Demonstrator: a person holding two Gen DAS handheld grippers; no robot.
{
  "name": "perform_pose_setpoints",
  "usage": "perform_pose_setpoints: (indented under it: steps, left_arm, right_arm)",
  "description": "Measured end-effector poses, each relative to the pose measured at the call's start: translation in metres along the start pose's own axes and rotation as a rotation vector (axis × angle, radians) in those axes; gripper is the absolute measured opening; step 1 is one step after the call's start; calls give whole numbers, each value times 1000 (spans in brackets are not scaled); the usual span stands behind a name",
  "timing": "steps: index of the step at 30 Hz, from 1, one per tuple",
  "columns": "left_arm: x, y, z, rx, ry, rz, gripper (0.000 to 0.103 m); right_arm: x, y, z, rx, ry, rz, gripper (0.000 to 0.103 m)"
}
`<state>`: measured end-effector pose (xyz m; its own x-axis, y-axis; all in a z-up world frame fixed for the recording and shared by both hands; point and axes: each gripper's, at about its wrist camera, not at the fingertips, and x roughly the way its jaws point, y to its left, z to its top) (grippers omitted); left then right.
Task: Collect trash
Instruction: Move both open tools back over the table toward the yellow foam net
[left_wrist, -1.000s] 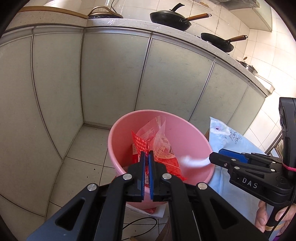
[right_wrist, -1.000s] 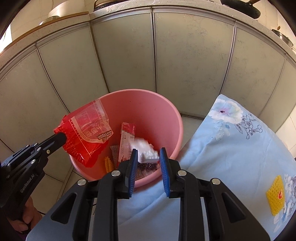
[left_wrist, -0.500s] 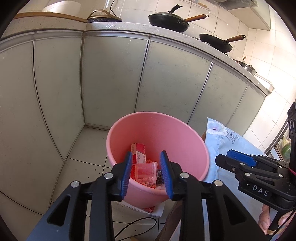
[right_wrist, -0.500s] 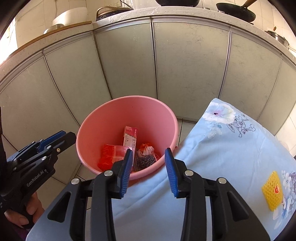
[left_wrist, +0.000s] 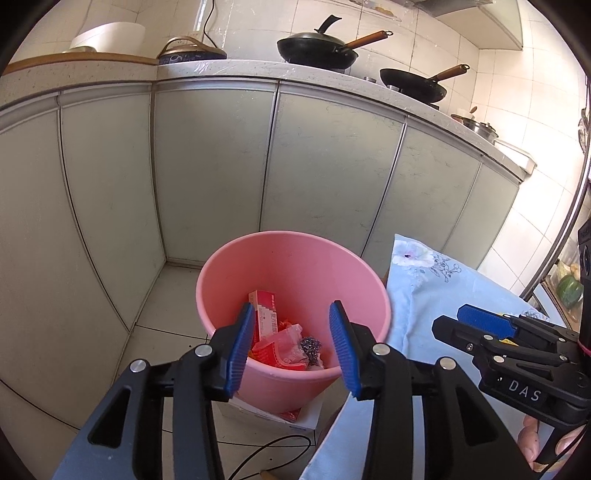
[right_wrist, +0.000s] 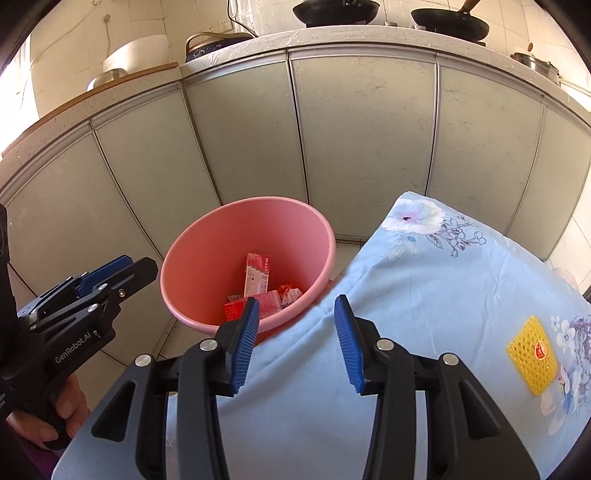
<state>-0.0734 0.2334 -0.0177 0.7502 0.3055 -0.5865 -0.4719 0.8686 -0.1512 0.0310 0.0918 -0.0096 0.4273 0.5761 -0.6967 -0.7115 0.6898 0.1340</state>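
Note:
A pink bucket stands on the floor beside the table's corner. Inside lie a red and white carton, a red plastic bag and a dark scouring ball. My left gripper hovers above the bucket's near rim, its jaws opening with nothing between them. My right gripper is over the table's blue cloth, short of the bucket, jaws opening and empty. A yellow foam net lies on the cloth at the right.
Grey cabinet doors close off the space behind the bucket. Two woks sit on the counter above. The floral blue tablecloth covers the table right of the bucket. A white box and a cable lie on the floor tiles.
The left gripper let go of the red bag and the right one its white scrap; both fell into the bucket. Both grippers opened and drew back and up from it.

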Motion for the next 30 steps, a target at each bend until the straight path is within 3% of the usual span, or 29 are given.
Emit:
perform_pose_setpoints:
  steps: [18,30]
  left_arm:
    - [-9,-36,-5,76,12,-28,41]
    - [-6,-62,-13,120,46,-73,41]
  right_arm:
    - [-23,-31,-27,69,-5,-16,43]
    - [-48,-69,-51,140,-19,-79,43]
